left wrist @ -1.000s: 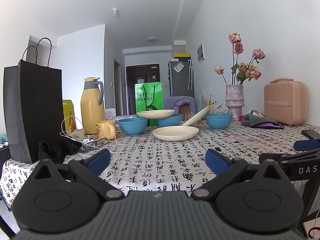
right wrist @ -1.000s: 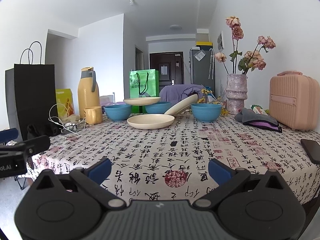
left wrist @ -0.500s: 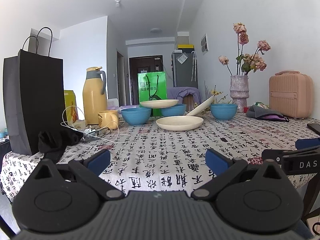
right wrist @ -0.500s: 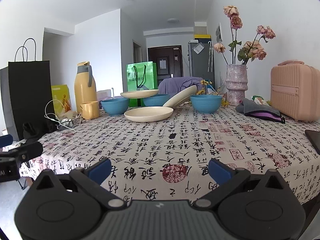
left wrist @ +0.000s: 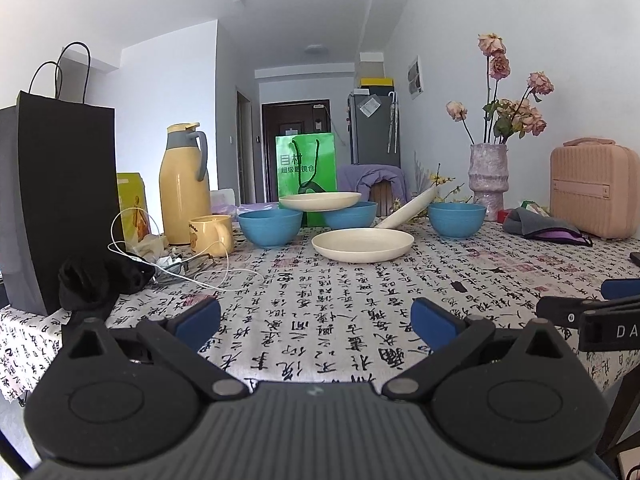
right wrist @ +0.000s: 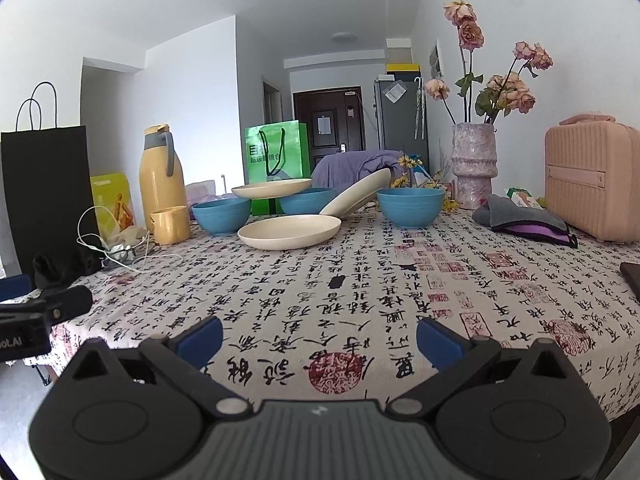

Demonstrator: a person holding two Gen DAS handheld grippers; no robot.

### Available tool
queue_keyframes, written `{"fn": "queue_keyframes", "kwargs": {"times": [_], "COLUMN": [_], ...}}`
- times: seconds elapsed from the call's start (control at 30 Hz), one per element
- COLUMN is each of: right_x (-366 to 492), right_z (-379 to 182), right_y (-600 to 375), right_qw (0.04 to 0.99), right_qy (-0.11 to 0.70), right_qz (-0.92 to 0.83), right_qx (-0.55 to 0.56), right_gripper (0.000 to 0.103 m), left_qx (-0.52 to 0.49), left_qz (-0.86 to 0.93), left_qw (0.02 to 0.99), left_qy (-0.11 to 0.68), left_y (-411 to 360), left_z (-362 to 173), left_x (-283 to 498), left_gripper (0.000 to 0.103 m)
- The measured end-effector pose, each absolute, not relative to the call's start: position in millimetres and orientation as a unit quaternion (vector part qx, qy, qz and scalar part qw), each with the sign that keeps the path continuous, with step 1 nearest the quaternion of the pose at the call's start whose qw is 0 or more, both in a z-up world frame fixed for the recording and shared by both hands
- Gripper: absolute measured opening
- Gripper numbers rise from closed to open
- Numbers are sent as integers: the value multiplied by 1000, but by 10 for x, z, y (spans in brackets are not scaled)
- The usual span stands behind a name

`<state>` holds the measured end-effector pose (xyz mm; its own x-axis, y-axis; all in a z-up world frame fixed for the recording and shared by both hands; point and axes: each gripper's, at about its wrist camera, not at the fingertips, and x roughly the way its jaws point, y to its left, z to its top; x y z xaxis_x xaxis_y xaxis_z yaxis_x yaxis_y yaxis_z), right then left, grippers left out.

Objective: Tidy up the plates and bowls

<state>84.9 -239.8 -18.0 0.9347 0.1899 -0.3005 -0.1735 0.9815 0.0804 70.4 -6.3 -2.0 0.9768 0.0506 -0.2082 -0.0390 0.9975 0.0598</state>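
Three blue bowls stand across the far part of the table: left (left wrist: 270, 227) (right wrist: 221, 216), middle (left wrist: 350, 214) (right wrist: 306, 201), right (left wrist: 457, 219) (right wrist: 410, 207). One cream plate (left wrist: 362, 244) (right wrist: 289, 231) lies flat in front of them. A second plate (left wrist: 320, 201) (right wrist: 272, 190) rests on the middle bowl. A third plate (left wrist: 407, 207) (right wrist: 356, 197) leans tilted between the middle and right bowls. My left gripper (left wrist: 316, 320) and right gripper (right wrist: 319, 336) are both open and empty, low at the near table edge, far from the dishes.
A black paper bag (left wrist: 56, 196), yellow thermos (left wrist: 184, 190), yellow mug (left wrist: 211, 234) and white cable (left wrist: 180, 268) sit at the left. A vase of flowers (left wrist: 489, 178), grey pouch (left wrist: 540, 230) and pink case (left wrist: 594, 188) stand at the right. A green bag (left wrist: 306, 168) is behind the bowls.
Both grippers have moved forward and risen slightly over the table edge; the dishes look nearer and lower. Both stay open. Nothing on the table has moved.
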Motion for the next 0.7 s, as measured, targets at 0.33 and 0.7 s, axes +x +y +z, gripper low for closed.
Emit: {"fn": "queue_keyframes", "kwargs": {"times": [0.33, 0.7], "right_x": [1388, 2035], "right_z": [-11, 70], "right_y": [-2478, -2628], "right_qw": [987, 983], "right_qy": [144, 169], "right_qz": [73, 65], "right_qx": [23, 40], "right_gripper": [103, 103], "left_qx": [24, 5], "left_qz": [23, 12], "left_qw": [994, 992], "left_qy": [103, 126], "left_y": [-113, -70], "left_z": [121, 216], "left_x": [1254, 2077], "left_gripper": [103, 103]}}
